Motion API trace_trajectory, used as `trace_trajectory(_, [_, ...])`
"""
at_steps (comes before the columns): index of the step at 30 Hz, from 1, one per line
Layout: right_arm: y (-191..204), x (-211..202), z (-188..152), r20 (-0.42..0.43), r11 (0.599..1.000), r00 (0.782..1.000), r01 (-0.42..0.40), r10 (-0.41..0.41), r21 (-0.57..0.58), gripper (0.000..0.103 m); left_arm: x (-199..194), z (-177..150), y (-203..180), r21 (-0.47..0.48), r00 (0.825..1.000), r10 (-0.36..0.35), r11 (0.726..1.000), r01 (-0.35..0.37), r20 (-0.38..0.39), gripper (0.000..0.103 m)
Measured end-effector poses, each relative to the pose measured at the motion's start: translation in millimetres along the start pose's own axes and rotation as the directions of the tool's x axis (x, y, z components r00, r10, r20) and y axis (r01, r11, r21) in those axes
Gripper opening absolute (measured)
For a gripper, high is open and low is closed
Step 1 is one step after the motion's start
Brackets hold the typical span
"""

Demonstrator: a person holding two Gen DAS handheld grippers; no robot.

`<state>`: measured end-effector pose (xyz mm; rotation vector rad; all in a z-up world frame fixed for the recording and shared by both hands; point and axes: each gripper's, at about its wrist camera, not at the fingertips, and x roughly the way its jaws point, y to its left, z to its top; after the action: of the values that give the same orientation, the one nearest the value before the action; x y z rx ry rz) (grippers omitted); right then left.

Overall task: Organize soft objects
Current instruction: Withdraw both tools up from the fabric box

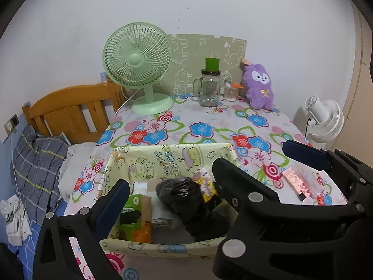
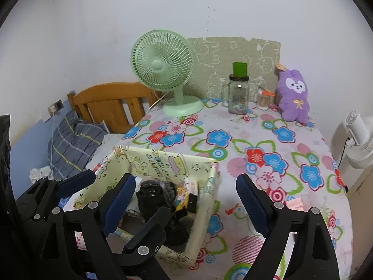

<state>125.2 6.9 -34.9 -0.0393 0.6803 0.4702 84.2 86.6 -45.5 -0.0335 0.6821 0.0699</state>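
A pale yellow fabric basket (image 1: 163, 158) (image 2: 163, 161) with a cartoon print stands at the near end of the table. Inside lie a crumpled black bag (image 1: 181, 193) (image 2: 151, 193), a green box (image 1: 132, 210) and a yellow packet (image 1: 206, 186). A purple plush rabbit (image 1: 258, 86) (image 2: 293, 95) sits upright at the far right, against the wall. My left gripper (image 1: 179, 186) hangs open above the basket with nothing gripped. My right gripper (image 2: 185, 186) is open too. Its left finger is over the basket and its right finger is over the tablecloth. The two grippers' fingers overlap.
On the floral tablecloth (image 2: 268, 158) at the back stand a green desk fan (image 1: 137, 70), a glass jar with a green lid (image 1: 209, 88) and a small swab pot (image 1: 230, 91). A pink box (image 1: 296, 179) lies near right. A white fan (image 1: 324, 121) stands off the table's right; a bed and pillow (image 1: 37, 161) lie left.
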Motion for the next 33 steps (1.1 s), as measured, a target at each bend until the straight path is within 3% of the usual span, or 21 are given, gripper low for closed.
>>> trace_trajectory(33, [-76,-70,-11,0.086,0.992,0.990,0.104,-0.110,0.078,0.096,-29,11,-88,0.079,0.997,-0.061,0.995,0.057,0.049,0.103])
